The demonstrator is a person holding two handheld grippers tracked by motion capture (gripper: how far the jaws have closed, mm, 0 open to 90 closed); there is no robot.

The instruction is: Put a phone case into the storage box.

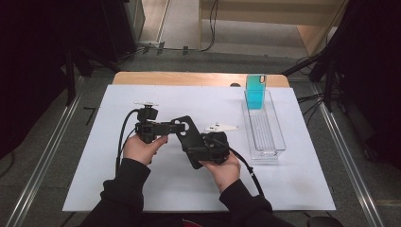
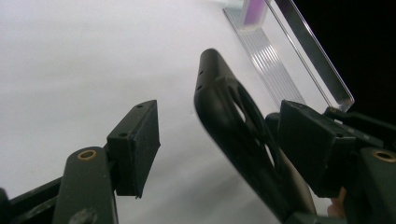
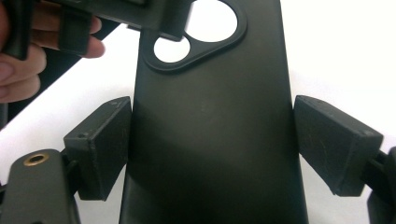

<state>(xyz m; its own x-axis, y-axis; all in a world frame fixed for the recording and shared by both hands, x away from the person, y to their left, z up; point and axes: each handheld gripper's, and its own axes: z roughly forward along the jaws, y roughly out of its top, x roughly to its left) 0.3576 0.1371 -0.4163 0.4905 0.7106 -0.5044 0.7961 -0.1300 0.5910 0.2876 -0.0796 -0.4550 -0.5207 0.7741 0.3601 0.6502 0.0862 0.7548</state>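
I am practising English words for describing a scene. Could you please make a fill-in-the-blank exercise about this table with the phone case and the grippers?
1. The right hand-held gripper holds a phone case whose colour is ____.
2. The clear tray lies on the ____ side of the white table in the high view.
3. At the far end of the tray, a second case of ____ colour stands upright.
4. The left hand-held gripper meets the dark case near its ____ cutout.

Missing words: black; right; teal; camera

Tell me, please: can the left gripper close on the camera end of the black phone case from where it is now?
Probably yes. The left gripper already has the black phone case between its jaws, one pad apart from it. The right gripper holds the other end, clear of that spot.
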